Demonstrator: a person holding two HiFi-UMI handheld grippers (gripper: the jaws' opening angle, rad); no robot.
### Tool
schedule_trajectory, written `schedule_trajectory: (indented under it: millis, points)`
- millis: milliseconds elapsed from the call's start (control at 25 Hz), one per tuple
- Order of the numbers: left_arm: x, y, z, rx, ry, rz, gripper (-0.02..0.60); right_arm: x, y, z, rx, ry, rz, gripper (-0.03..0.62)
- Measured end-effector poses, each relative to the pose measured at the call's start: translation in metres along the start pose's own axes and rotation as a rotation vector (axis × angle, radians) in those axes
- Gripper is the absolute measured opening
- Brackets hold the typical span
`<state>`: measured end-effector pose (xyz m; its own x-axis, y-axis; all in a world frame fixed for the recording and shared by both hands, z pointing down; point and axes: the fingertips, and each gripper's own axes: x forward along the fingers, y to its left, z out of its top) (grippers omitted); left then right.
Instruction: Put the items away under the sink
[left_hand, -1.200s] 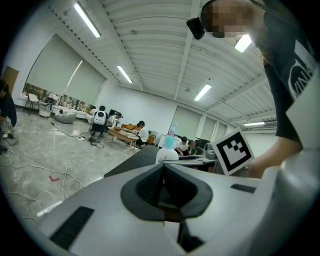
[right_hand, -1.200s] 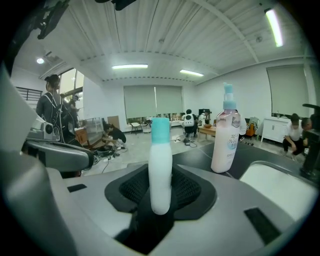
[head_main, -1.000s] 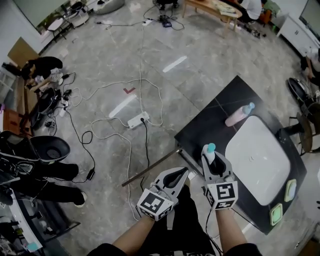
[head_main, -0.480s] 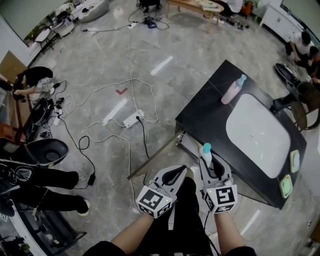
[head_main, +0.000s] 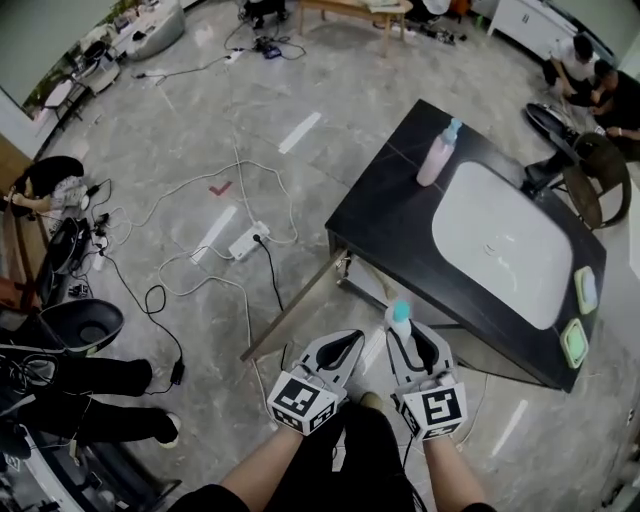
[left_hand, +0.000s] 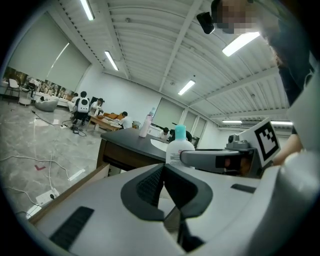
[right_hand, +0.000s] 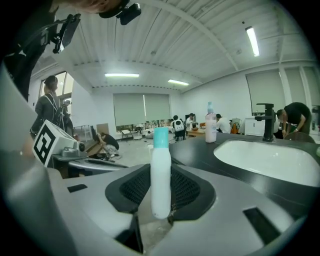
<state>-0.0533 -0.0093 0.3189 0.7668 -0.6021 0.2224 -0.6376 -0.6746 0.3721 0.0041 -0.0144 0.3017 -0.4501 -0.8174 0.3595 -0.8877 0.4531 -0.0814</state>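
A white bottle with a teal cap (head_main: 400, 318) stands upright between the jaws of my right gripper (head_main: 405, 335), which is shut on it; the right gripper view shows the bottle (right_hand: 161, 190) pinched between the ribbed pads. My left gripper (head_main: 345, 343) is just left of it, shut and empty, its pads meeting in the left gripper view (left_hand: 163, 167). Both hover over the floor in front of the black sink counter (head_main: 390, 215) with its white basin (head_main: 500, 245). A pink bottle (head_main: 434, 155) stands on the counter's far corner.
A wooden panel (head_main: 290, 320) sticks out low from the counter's near corner toward the floor. Two green pads (head_main: 574, 343) lie at the counter's right end, and a black faucet (head_main: 540, 175) stands behind the basin. A power strip (head_main: 245, 241) and cables lie on the floor to the left.
Both grippers and the held bottle have drawn back from the counter's edge and sunk a little. The counter now sits higher in the head view, with its front side showing.
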Motion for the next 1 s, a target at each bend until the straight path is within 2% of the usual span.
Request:
schedule_trajectory:
  millis: [440, 640, 1000]
  points:
    - [0.036, 0.006, -0.044, -0.016, -0.010, 0.041, 0.008, -0.013, -0.017, -0.051, 0.005, -0.012, 0.004, 0.126]
    - [0.037, 0.006, -0.071, -0.035, -0.021, 0.073, 0.008, -0.018, -0.017, -0.090, 0.013, 0.048, 0.024, 0.126]
    - [0.039, 0.035, -0.126, -0.015, -0.047, 0.108, 0.008, 0.008, -0.008, -0.147, -0.019, 0.016, 0.079, 0.126]
